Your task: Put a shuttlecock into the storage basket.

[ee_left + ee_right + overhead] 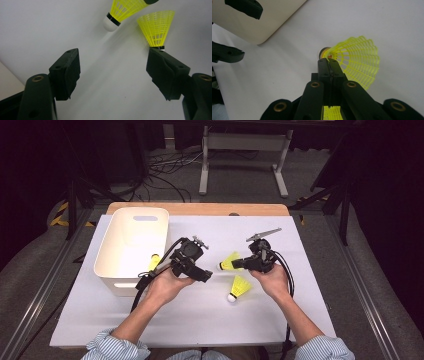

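Right gripper [239, 263] clamps yellow shuttlecock [230, 262] skirt; left gripper [207, 275] open, empty; 2nd shuttlecock [239, 287] near, on table.

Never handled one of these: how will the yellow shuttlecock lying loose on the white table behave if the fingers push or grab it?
The loose shuttlecock is probably very light: its skirt is open mesh. Pushed, it would likely swing in an arc around its rounded white tip rather than roll straight. The thin skirt may flex under the left gripper, whose fingers stand open.
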`<state>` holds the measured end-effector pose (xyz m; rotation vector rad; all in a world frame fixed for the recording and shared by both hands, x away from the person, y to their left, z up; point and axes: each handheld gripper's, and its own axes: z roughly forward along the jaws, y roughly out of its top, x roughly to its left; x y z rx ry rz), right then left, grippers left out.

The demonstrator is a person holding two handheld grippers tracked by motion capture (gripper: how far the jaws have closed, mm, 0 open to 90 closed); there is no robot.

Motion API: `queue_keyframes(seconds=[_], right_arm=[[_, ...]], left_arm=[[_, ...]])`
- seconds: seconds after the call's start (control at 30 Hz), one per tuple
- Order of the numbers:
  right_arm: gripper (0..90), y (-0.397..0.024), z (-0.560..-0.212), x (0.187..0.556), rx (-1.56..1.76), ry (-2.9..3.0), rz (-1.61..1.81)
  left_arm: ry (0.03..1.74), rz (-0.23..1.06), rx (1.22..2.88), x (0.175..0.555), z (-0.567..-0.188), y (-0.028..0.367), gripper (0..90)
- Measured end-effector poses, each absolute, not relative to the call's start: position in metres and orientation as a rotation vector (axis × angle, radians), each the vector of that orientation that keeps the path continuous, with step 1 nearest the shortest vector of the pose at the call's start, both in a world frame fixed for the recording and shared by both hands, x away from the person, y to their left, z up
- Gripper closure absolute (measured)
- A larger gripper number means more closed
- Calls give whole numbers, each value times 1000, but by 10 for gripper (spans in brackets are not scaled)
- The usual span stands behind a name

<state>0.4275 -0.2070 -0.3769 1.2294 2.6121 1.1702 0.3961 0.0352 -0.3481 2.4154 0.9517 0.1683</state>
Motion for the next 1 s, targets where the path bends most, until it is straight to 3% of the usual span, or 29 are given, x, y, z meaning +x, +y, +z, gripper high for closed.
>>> queue_keyframes(seconds=[1.0], right_arm=[[900, -199, -372, 417, 1175, 2691, 1276]], left_arm=[[945, 143, 2451, 404, -365, 24, 271]])
